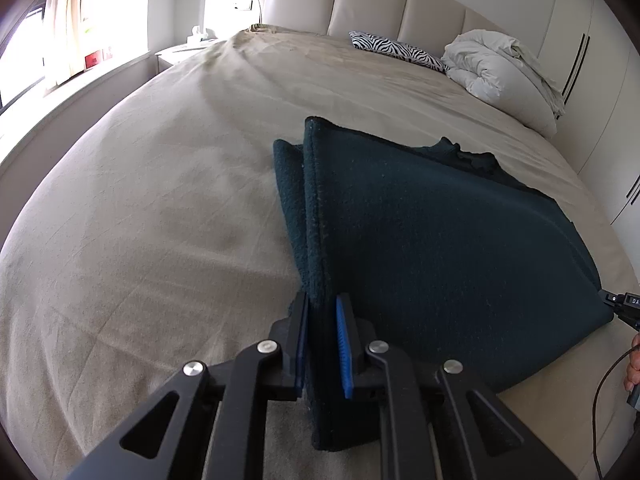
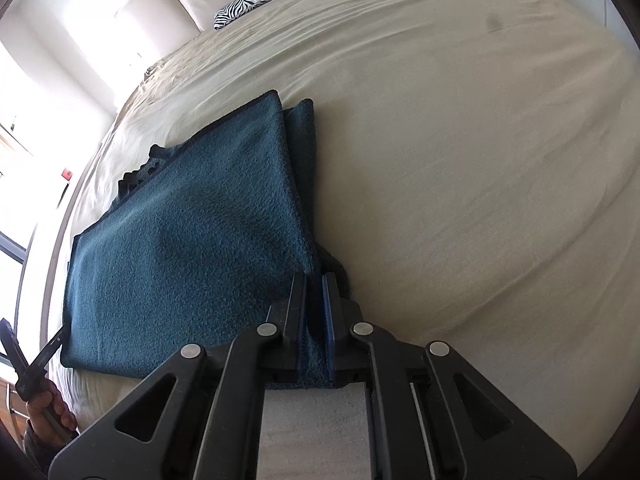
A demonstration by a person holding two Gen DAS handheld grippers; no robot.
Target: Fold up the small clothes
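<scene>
Holding a dark teal fleece garment (image 1: 420, 248) doubled over on the beige bedsheet (image 1: 160, 200) — left gripper (image 1: 323, 320) and right gripper (image 2: 314, 292) each pinching a near corner. Judging one fold made; squaring and folding smaller apparently remaining.

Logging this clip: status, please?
Left gripper and right gripper each shut on teal cloth. Cloth doubled over on the bed. Nothing in the way.

Bed (image 1: 160, 200) with beige sheet carries folded teal fleece cloth (image 1: 440, 240), zebra-print pillow (image 1: 400, 50), crumpled white duvet (image 1: 496, 68) near headboard.
</scene>
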